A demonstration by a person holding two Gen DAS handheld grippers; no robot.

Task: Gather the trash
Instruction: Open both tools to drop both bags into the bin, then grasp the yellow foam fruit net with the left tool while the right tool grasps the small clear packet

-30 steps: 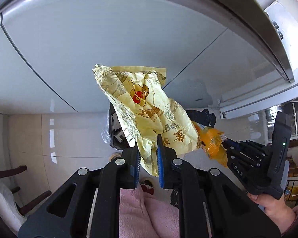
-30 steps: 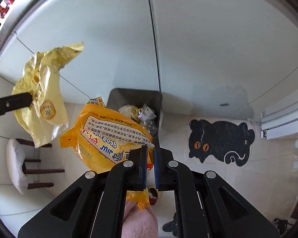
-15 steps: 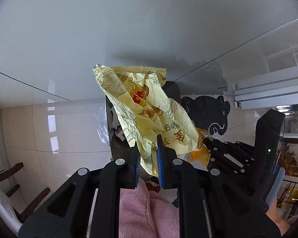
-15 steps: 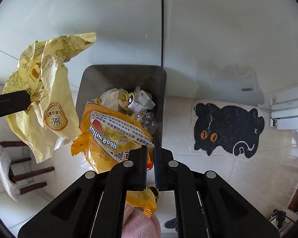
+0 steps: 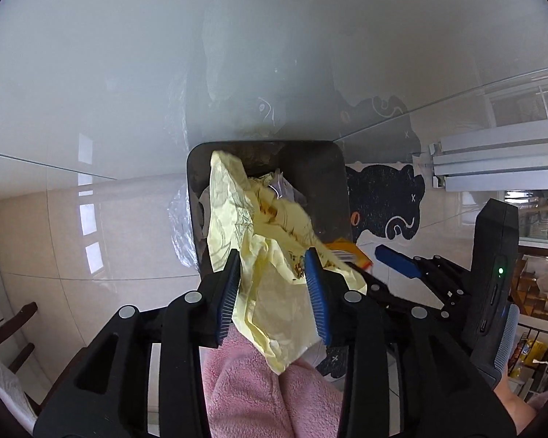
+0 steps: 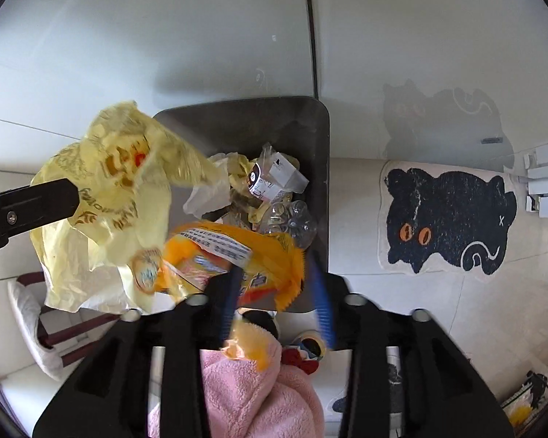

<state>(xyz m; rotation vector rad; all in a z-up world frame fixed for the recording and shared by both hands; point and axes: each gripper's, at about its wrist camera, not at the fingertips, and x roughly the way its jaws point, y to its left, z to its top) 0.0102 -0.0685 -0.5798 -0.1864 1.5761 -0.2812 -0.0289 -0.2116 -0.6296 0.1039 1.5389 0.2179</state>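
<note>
Hanging over the bin (image 5: 197, 197), my left gripper (image 5: 272, 284) has its two fingers spread wide, and the pale yellow wrapper (image 5: 244, 226) sits loose between them. Its long side runs from near me up toward the far rim of the bin, with its top end over the bin's mouth. My right gripper (image 6: 274, 292) is spread wide too. The orange snack bag (image 6: 233, 252) lies between its fingers, blurred, with its long side going left to right over the near rim of the bin. I cannot tell if either one still touches the finger pads. The bin already holds a clear bottle (image 6: 292, 222) and bits of paper. A black cat rug (image 6: 449, 219) lies on the floor just right of the bin, and a chair (image 6: 36, 321) stands to the left.
</note>
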